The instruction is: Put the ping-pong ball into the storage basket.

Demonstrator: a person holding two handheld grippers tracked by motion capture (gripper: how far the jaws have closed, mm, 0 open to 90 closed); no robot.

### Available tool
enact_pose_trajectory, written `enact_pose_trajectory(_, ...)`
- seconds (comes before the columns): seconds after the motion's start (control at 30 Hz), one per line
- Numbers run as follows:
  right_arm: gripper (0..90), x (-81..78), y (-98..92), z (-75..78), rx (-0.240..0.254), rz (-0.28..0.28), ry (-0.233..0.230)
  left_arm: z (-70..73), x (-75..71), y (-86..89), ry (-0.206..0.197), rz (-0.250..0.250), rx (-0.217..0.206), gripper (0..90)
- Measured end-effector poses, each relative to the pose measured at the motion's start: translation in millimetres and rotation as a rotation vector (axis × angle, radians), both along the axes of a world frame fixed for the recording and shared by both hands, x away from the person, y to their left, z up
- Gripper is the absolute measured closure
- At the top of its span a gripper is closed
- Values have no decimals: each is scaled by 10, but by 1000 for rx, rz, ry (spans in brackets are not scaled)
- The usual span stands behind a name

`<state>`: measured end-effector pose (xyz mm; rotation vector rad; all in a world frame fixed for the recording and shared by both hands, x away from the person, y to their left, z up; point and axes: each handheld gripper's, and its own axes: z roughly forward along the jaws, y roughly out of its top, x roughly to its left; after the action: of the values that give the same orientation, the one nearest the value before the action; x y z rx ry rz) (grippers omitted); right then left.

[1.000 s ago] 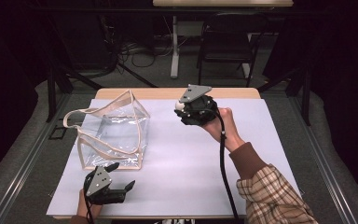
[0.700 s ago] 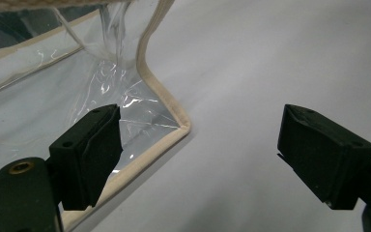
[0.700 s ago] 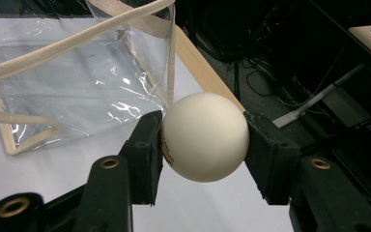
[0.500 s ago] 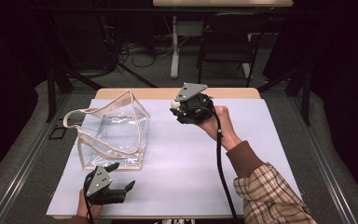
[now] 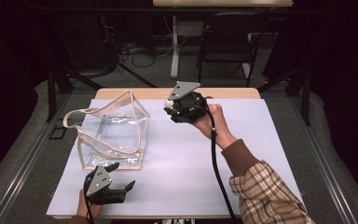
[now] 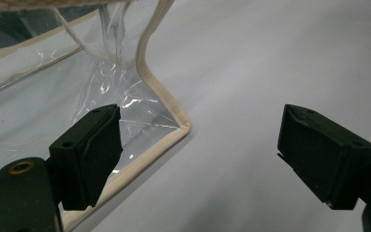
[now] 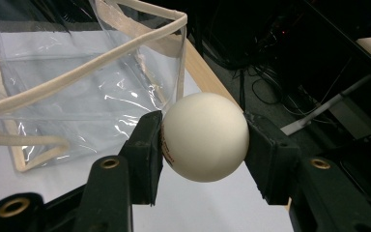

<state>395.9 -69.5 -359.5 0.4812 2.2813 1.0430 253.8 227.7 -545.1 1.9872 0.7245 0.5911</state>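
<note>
A smooth white ball point(image 7: 205, 137), matte and slightly cream in tone, sits pinched between the two black jaws of the right gripper point(image 7: 204, 145), with a bit of small red print near the left jaw that is too fine to read. Being round, it has no long axis or facing to speak of. In the high view the right gripper point(image 5: 169, 103) is held up above the far middle of the white table point(image 5: 261, 140), its nose turned toward the clear bag point(image 5: 114, 133), and a pale spot at its tip is probably the ball, though it is very small there. The bag is transparent plastic edged in beige tape, standing open-topped on the left part of the table, with a beige strap point(image 5: 77, 116) looping off its left side. The left gripper point(image 5: 128, 185) rests low at the near edge, its jaws spread wide and holding nothing, one jaw just beside the bag's near corner point(image 6: 183, 126).
</note>
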Motion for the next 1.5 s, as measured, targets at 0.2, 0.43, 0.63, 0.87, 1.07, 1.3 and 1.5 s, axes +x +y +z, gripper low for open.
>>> enact_pose_trajectory(0.2, 510, 8, 68, -7, -6, 8, 4, -1, 0, -1, 2, 0, 0, 160)
enact_pose_trajectory(0.43, 510, 21, 144, 10, -3, 20, 4, 0, -1, 0, 3, -1, -1, 161)
enact_pose_trajectory(0.63, 510, 37, 207, 34, 0, 29, 4, 0, 1, 1, 2, -1, -1, 161)
enact_pose_trajectory(0.87, 510, 38, 272, 30, 6, 40, 8, -2, 0, 0, 4, 1, -4, 161)
enact_pose_trajectory(1.07, 511, 50, 329, 25, 8, 46, 10, -1, -1, 1, 3, -1, -5, 160)
enact_pose_trajectory(1.3, 510, 50, 393, 33, 12, 53, 11, -3, 0, -1, 4, 0, -4, 160)
enact_pose_trajectory(1.5, 511, 52, 444, 45, 11, 62, 6, -2, -1, 1, 4, -3, -5, 160)
